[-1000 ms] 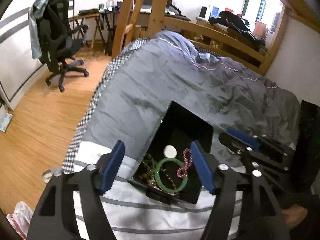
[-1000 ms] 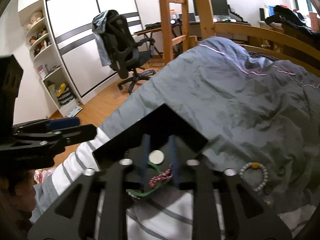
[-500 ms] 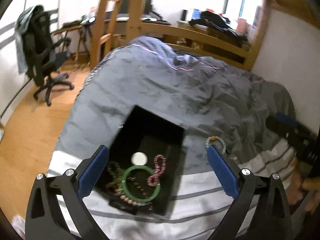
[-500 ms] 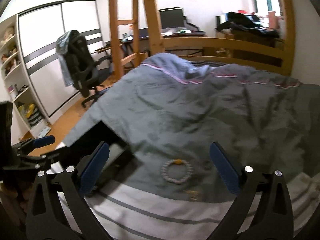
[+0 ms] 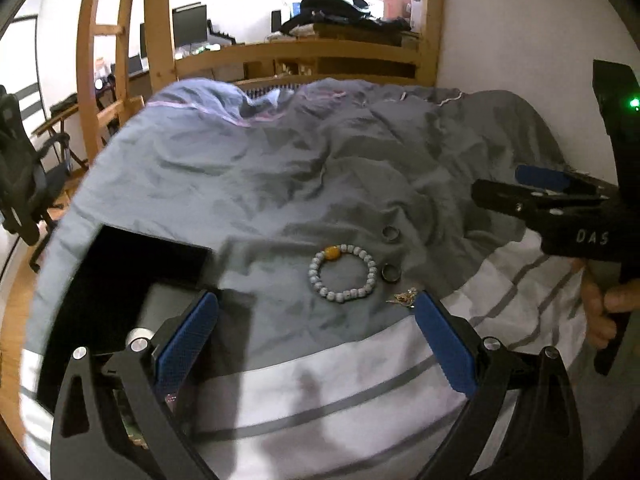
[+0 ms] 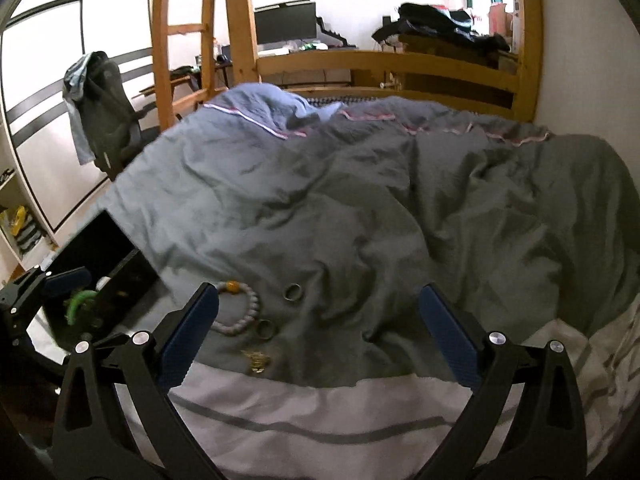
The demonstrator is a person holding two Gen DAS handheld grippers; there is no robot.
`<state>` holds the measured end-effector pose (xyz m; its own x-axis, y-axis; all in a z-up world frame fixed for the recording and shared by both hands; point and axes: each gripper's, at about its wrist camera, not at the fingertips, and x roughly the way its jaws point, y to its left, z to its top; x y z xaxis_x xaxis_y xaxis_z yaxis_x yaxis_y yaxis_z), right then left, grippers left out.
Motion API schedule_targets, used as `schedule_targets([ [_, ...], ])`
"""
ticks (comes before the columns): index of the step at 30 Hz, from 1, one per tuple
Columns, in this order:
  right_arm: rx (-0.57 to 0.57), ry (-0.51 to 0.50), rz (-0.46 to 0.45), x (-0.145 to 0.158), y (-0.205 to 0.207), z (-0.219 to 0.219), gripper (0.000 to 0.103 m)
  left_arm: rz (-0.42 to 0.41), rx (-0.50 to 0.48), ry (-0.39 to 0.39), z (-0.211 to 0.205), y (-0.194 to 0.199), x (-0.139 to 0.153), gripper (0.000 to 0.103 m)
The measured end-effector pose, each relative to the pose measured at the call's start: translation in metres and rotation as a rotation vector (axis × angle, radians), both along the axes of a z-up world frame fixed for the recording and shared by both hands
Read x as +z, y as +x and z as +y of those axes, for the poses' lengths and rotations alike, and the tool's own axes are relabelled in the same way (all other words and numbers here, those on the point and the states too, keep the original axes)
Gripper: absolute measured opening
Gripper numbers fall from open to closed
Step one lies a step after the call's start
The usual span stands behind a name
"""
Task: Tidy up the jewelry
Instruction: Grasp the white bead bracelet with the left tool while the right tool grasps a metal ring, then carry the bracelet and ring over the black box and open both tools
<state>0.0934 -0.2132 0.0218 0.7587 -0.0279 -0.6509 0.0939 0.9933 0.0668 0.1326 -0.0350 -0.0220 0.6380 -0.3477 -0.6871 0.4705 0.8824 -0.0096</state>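
Both tools have swung right since earlier: left tool (image 5: 316,322) and right tool (image 6: 318,322) gape wide, empty, above the grey-white beaded bracelet (image 5: 343,272) on the grey quilted bed (image 5: 320,168), right of the black jewelry box (image 5: 120,276).

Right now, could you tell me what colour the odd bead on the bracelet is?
Amber-yellow; the bracelet is otherwise pale grey-white. Clearest in the left wrist view.
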Motion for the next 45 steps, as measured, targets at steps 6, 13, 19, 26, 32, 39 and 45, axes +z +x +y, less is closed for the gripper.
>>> schedule_targets([
  [6,0.039,0.067,-0.008,-0.028,0.029,-0.002,0.072,0.047,-0.017,0.010,-0.015,0.017,-0.030,0.097],
  [13,0.137,0.087,0.066,-0.062,0.072,0.011,0.044,0.029,-0.057,-0.012,-0.029,0.036,-0.044,0.096],
  [19,0.151,0.050,0.176,-0.092,0.094,0.018,0.030,0.046,-0.067,0.009,-0.052,0.055,-0.063,0.090],
  [26,0.142,0.050,0.204,-0.098,0.092,0.019,0.020,0.122,-0.029,-0.003,-0.048,0.070,-0.079,0.062],
  [32,0.119,0.096,0.151,-0.084,0.089,0.010,0.020,0.151,-0.008,-0.055,-0.036,0.074,-0.074,0.027],
  [39,0.110,0.104,0.131,-0.076,0.088,0.010,0.020,0.155,0.000,-0.065,-0.034,0.075,-0.066,0.009],
  [45,0.102,0.110,0.098,-0.066,0.082,0.010,0.020,0.146,0.007,-0.067,-0.032,0.071,-0.057,0.008],
])
